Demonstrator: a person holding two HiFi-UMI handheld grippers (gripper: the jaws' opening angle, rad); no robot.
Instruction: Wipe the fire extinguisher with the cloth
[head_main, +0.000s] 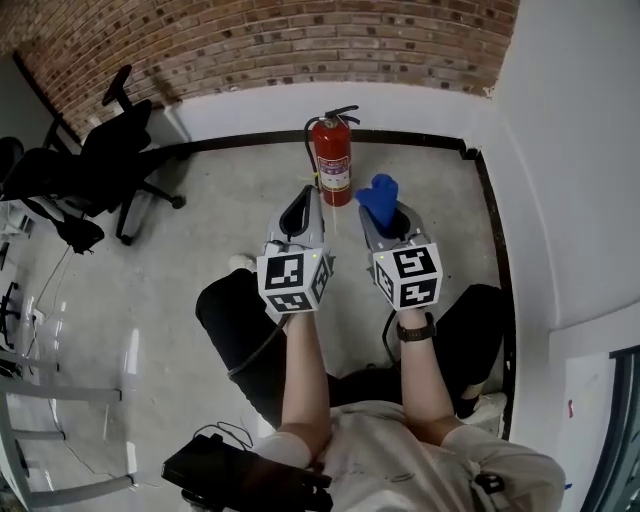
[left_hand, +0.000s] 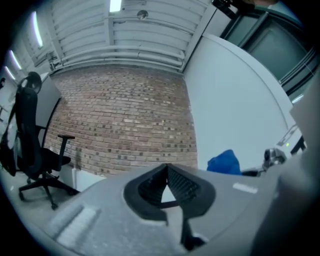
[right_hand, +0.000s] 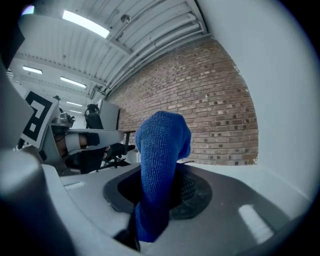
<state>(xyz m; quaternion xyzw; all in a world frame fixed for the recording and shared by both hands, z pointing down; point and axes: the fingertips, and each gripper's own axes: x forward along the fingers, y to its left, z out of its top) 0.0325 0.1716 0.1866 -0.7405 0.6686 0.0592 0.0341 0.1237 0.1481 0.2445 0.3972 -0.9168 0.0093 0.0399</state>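
Note:
A red fire extinguisher (head_main: 333, 162) with a black handle and hose stands upright on the concrete floor against the white base of the brick wall. Both grippers are held up side by side just short of it. My right gripper (head_main: 383, 212) is shut on a blue cloth (head_main: 378, 194), which sticks up out of the jaws to the extinguisher's lower right. In the right gripper view the cloth (right_hand: 161, 150) rises between the pads of my right gripper (right_hand: 167, 187). My left gripper (head_main: 306, 196) is shut and holds nothing; in its own view its jaws (left_hand: 166, 171) meet at the tips, with the cloth (left_hand: 224, 163) off to the right.
Black office chairs (head_main: 100, 165) stand at the far left. A brick wall (head_main: 300, 40) runs behind the extinguisher and a white wall (head_main: 570, 150) closes the right side. The person's dark-trousered legs (head_main: 240, 320) are below the grippers, with a black device (head_main: 230, 472) near them.

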